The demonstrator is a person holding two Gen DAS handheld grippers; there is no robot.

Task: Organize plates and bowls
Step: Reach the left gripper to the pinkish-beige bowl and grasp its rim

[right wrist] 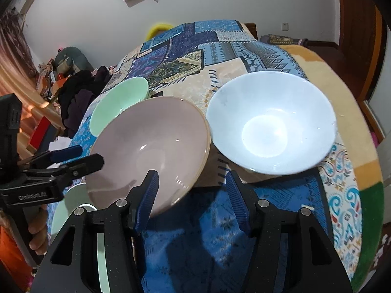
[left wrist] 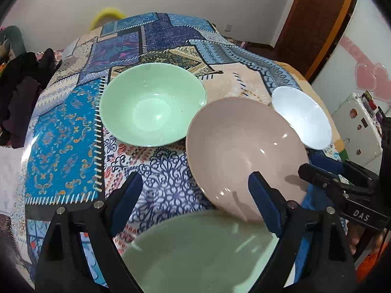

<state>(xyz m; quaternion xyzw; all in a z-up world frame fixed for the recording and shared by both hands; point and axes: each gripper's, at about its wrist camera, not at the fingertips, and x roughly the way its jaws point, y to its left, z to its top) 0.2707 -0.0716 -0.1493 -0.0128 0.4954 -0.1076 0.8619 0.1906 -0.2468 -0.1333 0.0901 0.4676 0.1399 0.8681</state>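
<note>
- The left gripper (left wrist: 195, 193) has its two blue-padded fingers (left wrist: 128, 196) spread wide, and nothing is between them.
- Its right finger is in front of the near part of the pink bowl (left wrist: 246, 156); I cannot tell if it touches the bowl.
- Just below this gripper, at the near edge of the left wrist view, lies a pale green plate (left wrist: 200, 254).
- The right gripper (right wrist: 193, 190) is also wide apart and holds nothing. Its left finger (right wrist: 147, 195) is at the near rim of the pink bowl (right wrist: 151, 151); contact is not clear.
- In the left wrist view the right gripper (left wrist: 317, 174) appears at the right side, close to the pink bowl.
- In the right wrist view the left gripper (right wrist: 73, 158) comes in from the left, with its tip at the edge of the pink bowl.
- The pink bowl looks tilted, with its near rim over the far edge of the green plate.
- The green bowl (left wrist: 152, 105) stands upright on the table, behind and to the left of the pink bowl.
- The white bowl (right wrist: 271, 122) stands upright to the right of the pink bowl, very near to its rim.
- All dishes rest on a patterned blue tablecloth (left wrist: 63, 131).
- A pile of dark clothes (left wrist: 22, 92) lies beyond the left edge of the table.
</note>
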